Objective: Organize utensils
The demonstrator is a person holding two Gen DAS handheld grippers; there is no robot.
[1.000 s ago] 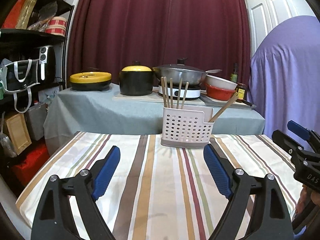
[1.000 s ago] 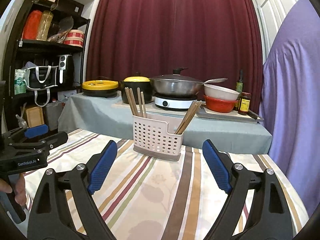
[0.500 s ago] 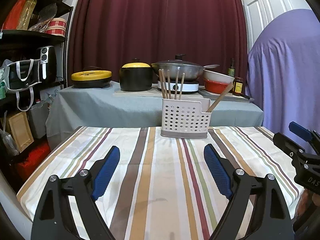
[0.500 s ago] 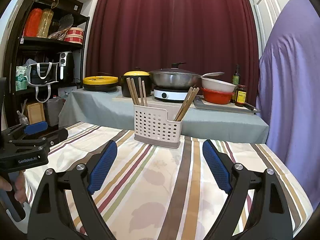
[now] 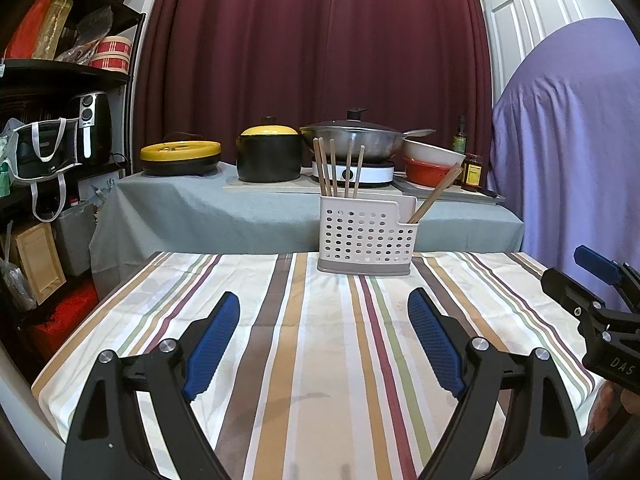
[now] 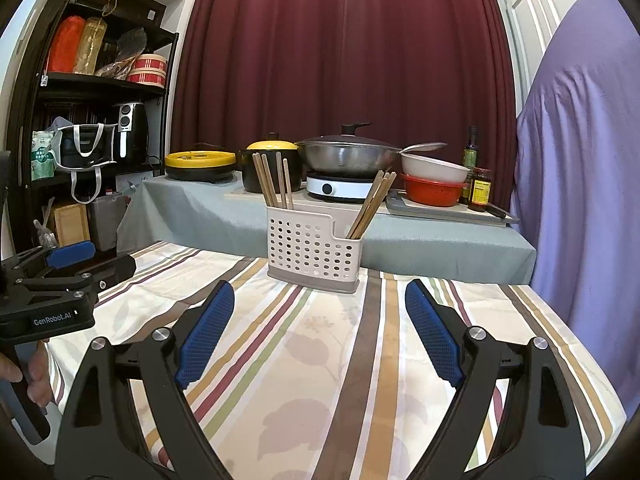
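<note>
Both the left gripper [image 5: 323, 330] and right gripper [image 6: 319, 328] hang spread and empty over the striped tabletop [image 5: 280, 360]; chopsticks [image 6: 274, 180] already stand in the perforated holder [image 6: 314, 254] at its far edge, so approach should be level and slow.

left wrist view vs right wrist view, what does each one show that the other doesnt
Only the left wrist view shows the right gripper from outside, at its right edge. Only the right wrist view shows the left gripper from outside, with the hand on its handle. Both show the perforated utensil holder with chopsticks on the striped tablecloth.
</note>
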